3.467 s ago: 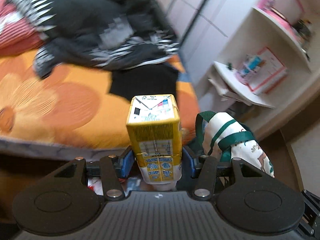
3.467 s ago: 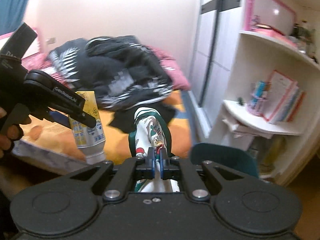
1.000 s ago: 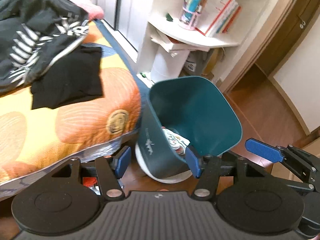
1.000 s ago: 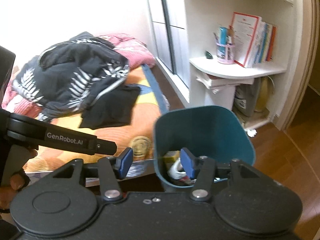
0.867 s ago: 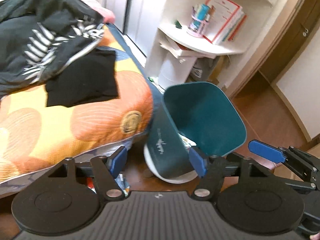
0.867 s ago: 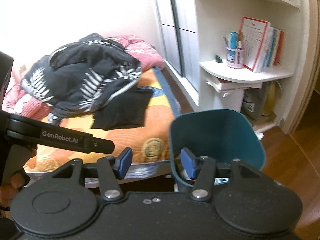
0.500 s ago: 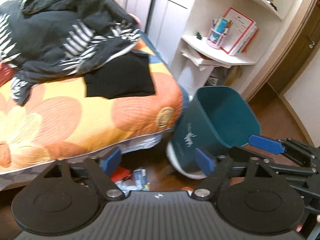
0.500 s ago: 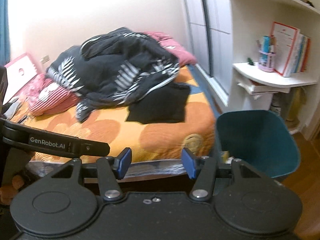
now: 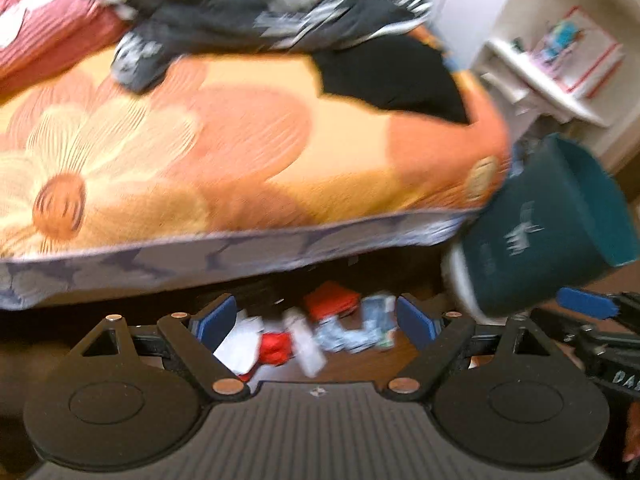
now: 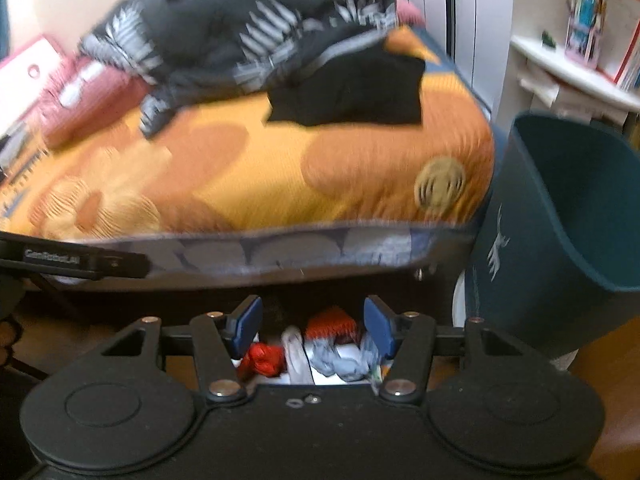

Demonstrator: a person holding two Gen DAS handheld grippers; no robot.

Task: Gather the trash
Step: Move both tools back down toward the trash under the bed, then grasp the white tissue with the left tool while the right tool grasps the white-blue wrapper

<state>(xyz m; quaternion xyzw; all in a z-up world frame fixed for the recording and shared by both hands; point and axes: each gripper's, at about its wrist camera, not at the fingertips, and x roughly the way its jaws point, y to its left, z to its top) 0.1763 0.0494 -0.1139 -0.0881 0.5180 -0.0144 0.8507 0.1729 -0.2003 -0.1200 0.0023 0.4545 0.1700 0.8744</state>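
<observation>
A pile of trash lies on the dark floor at the foot of the bed: red crumpled pieces [image 9: 276, 347], a white piece [image 9: 306, 340], a pale blue wrapper [image 9: 356, 330]. The same pile shows in the right wrist view [image 10: 316, 346]. My left gripper [image 9: 316, 322] is open and empty just above the pile. My right gripper [image 10: 314, 330] is open and empty above it too. The teal trash bin [image 9: 536, 236] stands to the right against the bed corner; it also shows in the right wrist view [image 10: 560, 240]. Both views are blurred.
The bed with an orange flowered cover [image 9: 240, 152] fills the middle, with dark clothes [image 9: 280, 4] heaped on it. A white shelf unit [image 10: 580, 76] with books stands behind the bin. The other gripper's arm [image 10: 72, 258] reaches in at the left.
Both grippers have swung left and down, away from the bin's mouth, toward the floor under the bed edge. The trash pile has come into view between the fingers.
</observation>
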